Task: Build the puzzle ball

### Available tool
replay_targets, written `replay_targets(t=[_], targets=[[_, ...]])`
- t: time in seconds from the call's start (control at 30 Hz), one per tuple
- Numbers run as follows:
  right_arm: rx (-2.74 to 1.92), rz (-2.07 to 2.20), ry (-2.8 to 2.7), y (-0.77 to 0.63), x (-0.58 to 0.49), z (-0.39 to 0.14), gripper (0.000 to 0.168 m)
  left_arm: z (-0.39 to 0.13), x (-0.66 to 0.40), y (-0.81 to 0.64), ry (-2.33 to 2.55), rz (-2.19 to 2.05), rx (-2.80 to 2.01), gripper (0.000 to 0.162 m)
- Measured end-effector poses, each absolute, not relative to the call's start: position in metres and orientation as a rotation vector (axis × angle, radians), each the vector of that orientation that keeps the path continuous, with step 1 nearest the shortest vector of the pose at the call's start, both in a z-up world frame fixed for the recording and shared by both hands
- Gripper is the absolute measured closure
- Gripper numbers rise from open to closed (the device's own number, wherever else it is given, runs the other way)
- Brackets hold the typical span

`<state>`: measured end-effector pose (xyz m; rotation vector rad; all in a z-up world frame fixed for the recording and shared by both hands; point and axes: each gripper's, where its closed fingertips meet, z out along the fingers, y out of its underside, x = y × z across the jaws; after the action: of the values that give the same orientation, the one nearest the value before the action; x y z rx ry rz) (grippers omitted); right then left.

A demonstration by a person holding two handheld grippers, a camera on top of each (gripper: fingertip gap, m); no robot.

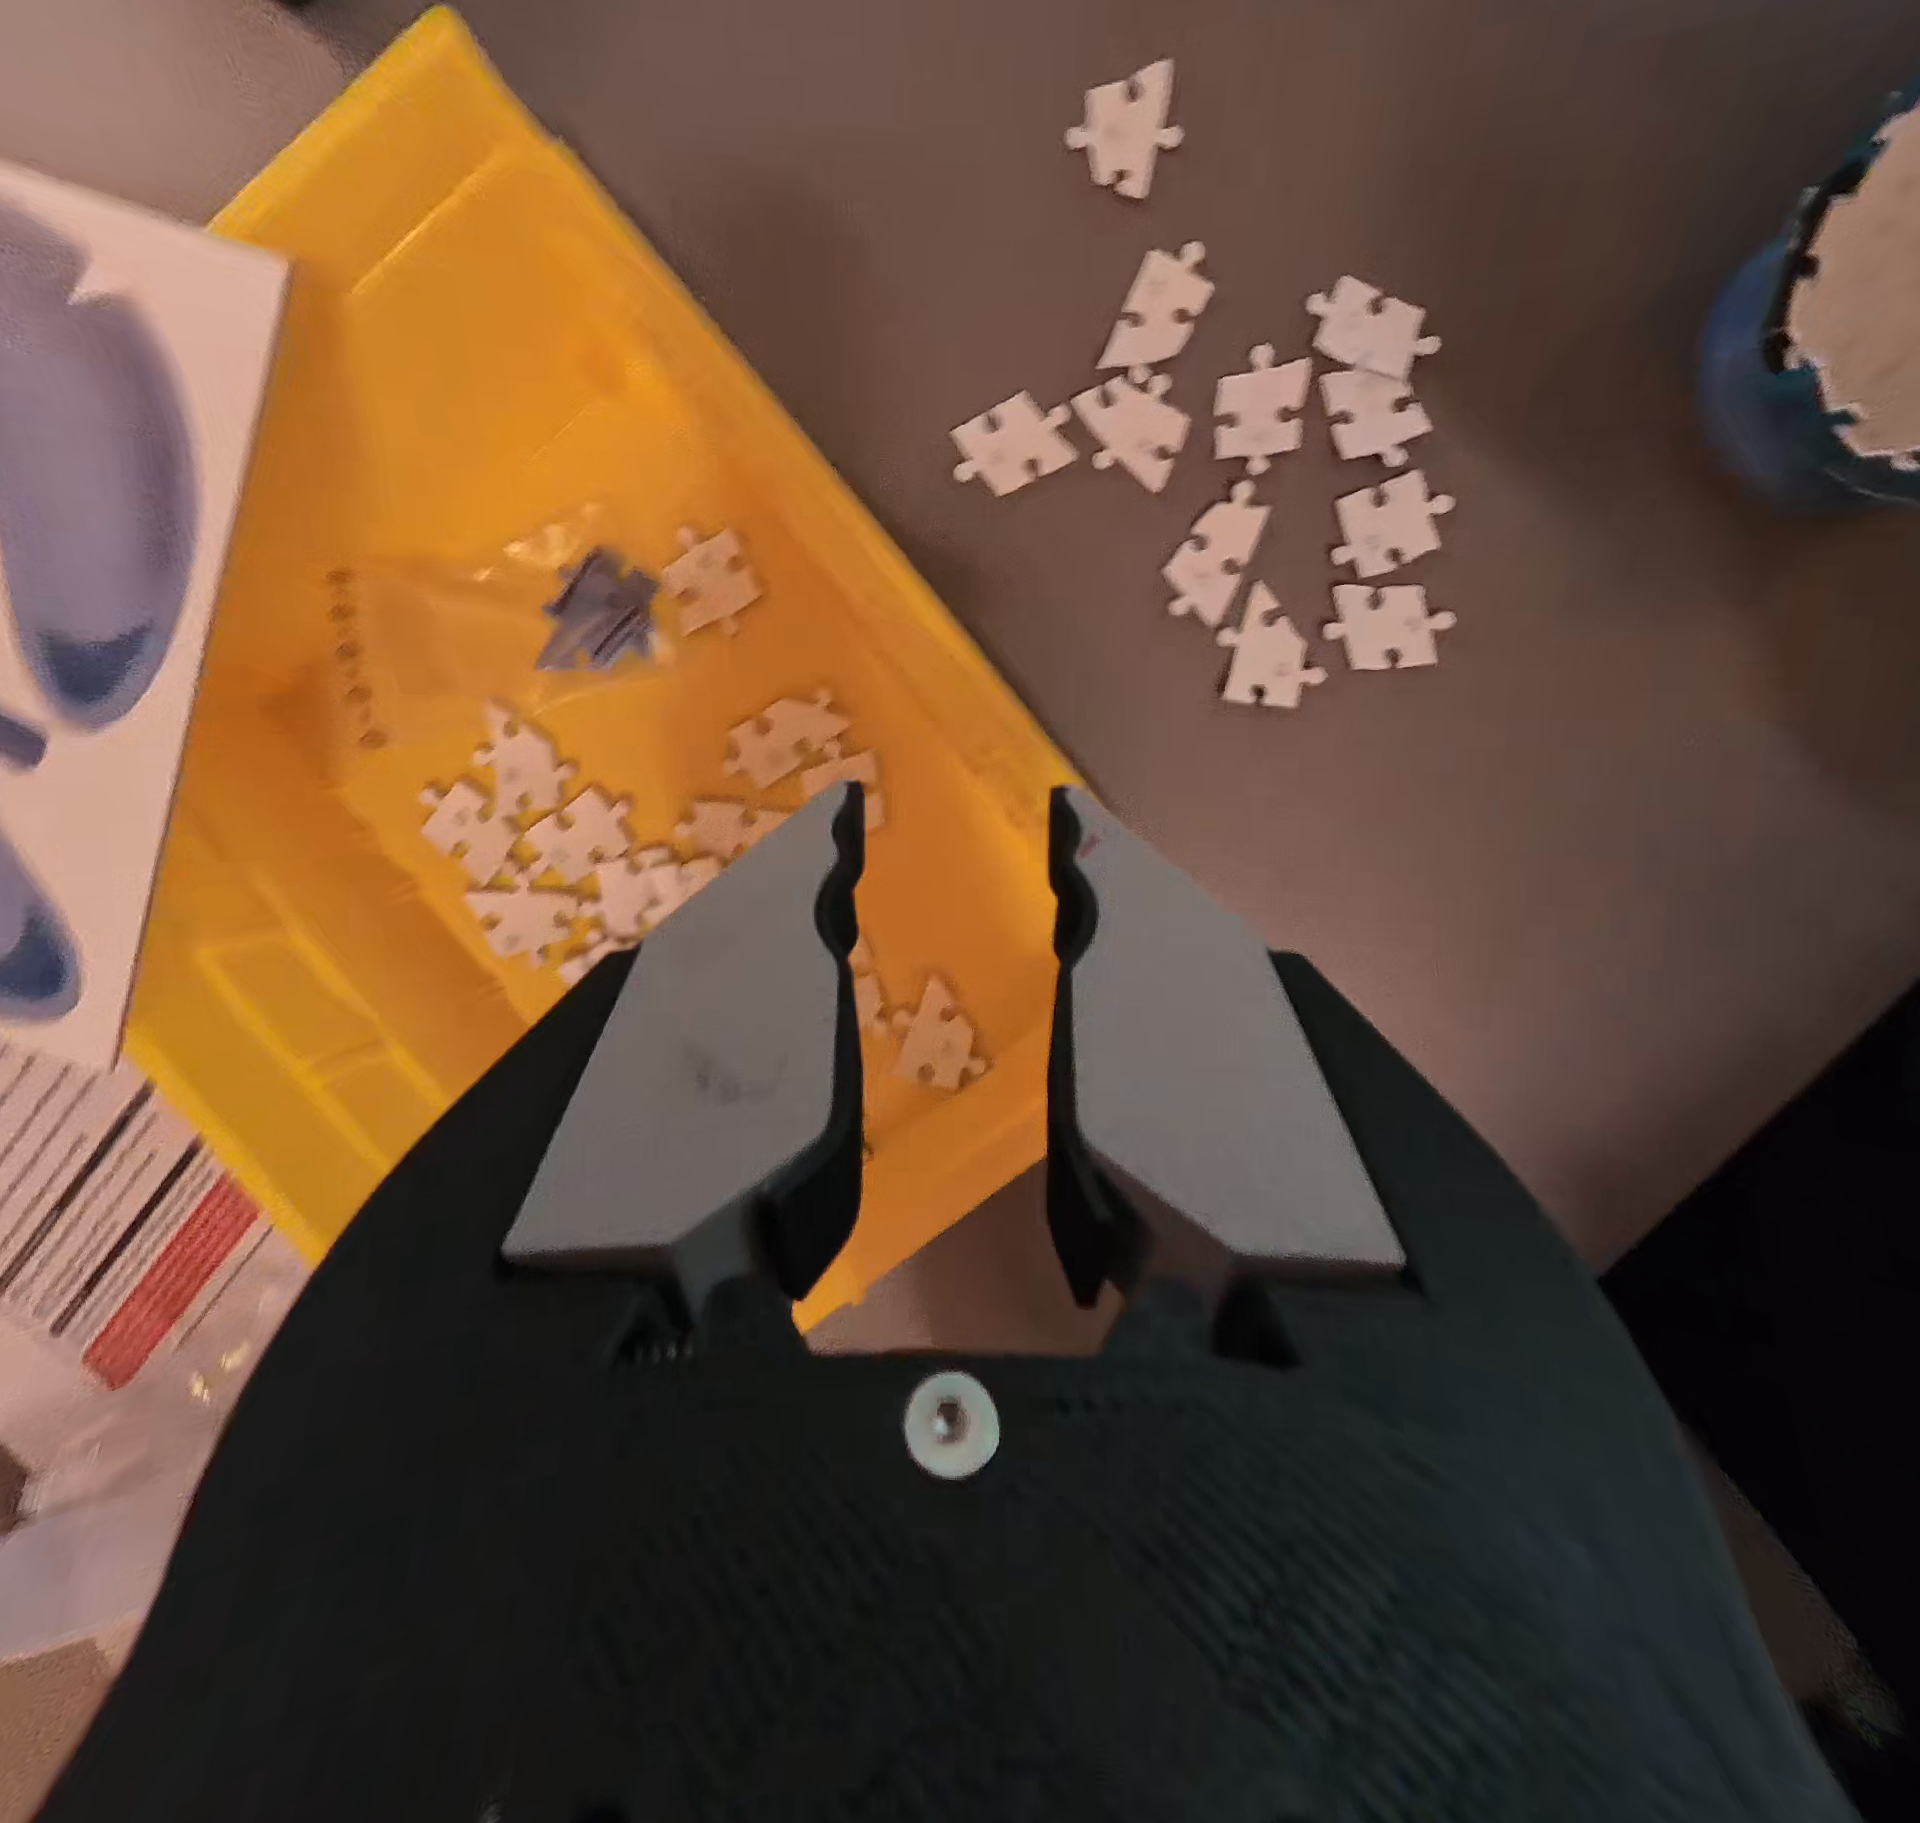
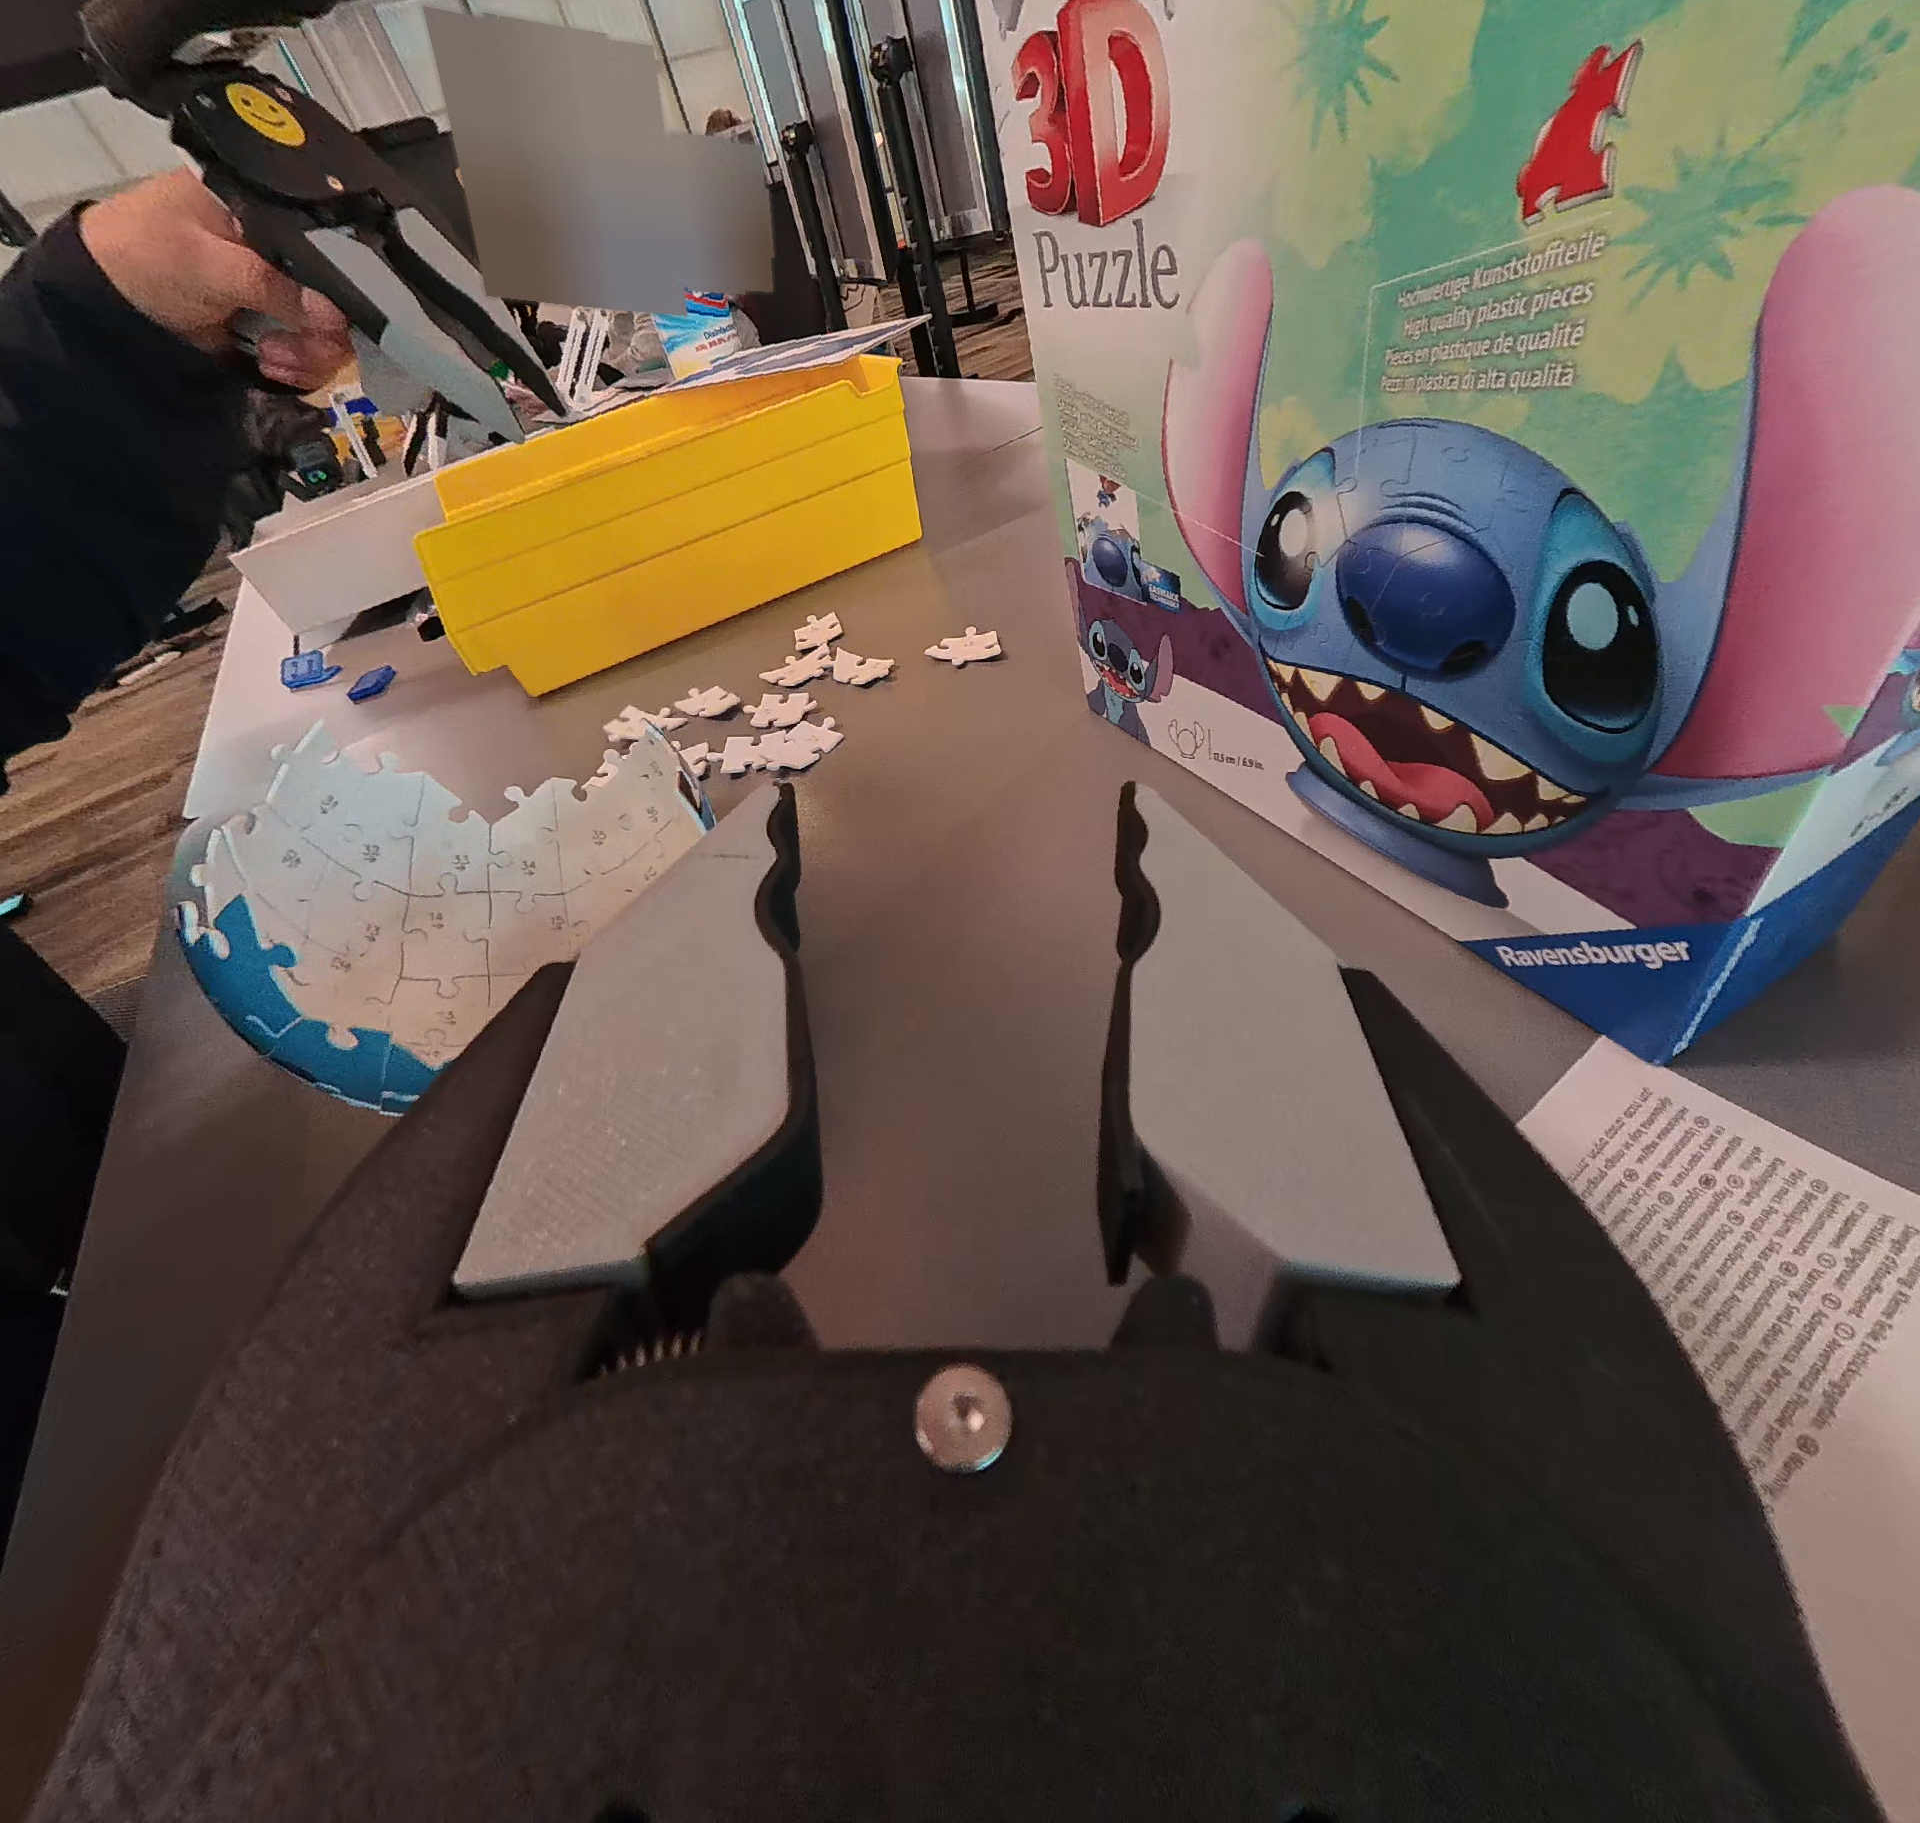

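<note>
- Left wrist view: the left gripper (image 1: 956,807) hangs over the lower right part of the yellow bin (image 1: 499,339), its jaws apart with nothing between them.
- Pale loose pieces (image 1: 582,838) lie heaped in the bin at lower centre, near one dark blue piece (image 1: 601,610) on what looks like a clear bag.
- A second scatter of face-down pieces (image 1: 1288,454) lies on the grey table (image 1: 1558,838) at centre right, some touching or overlapping.
- The half-built puzzle ball (image 1: 1829,319) shows only as a blue-rimmed edge at the far right, well apart from this gripper.
- Right wrist view: the right gripper (image 2: 956,802) is low over bare table, jaws apart and empty.
- The puzzle ball (image 2: 416,900) sits at centre left, open side up, just beside the left finger (image 2: 665,963); I cannot tell whether they touch.
- The puzzle box (image 2: 1507,474) stands at the right, a printed leaflet (image 2: 1745,1254) at lower right.
- At the upper left a hand (image 2: 260,298) holds the other gripper above the bin.
- Risks, as I judge: the heaped pieces overlap, so a pinch could lift two or let a thin, flat one slip free; a sideways drift of the right gripper could nudge the round shell and roll it or pop loose its jagged rim.
</note>
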<state>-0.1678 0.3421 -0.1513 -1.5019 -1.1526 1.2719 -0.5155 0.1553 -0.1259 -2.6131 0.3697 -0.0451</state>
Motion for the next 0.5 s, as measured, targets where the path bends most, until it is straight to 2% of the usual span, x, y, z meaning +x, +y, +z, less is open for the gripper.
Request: replay_targets(t=[0.1, 0.23, 0.5], targets=[[-1.497, 1.274, -1.145, 0.342, -0.167, -0.15, 0.11, -0.135, -0.558, 0.14, 0.225, 0.013, -2.655, 0.129], [-1.501, 1.281, -1.155, 0.341, -0.169, -0.151, 0.11, -0.177, -0.583, 0.129, 0.086, -0.085, -2.745, 0.129], [-1.497, 1.265, -1.154, 0.34, -0.168, -0.15, 0.11, -0.24, -0.582, 0.112, 0.051, -0.06, -2.89, 0.124]])
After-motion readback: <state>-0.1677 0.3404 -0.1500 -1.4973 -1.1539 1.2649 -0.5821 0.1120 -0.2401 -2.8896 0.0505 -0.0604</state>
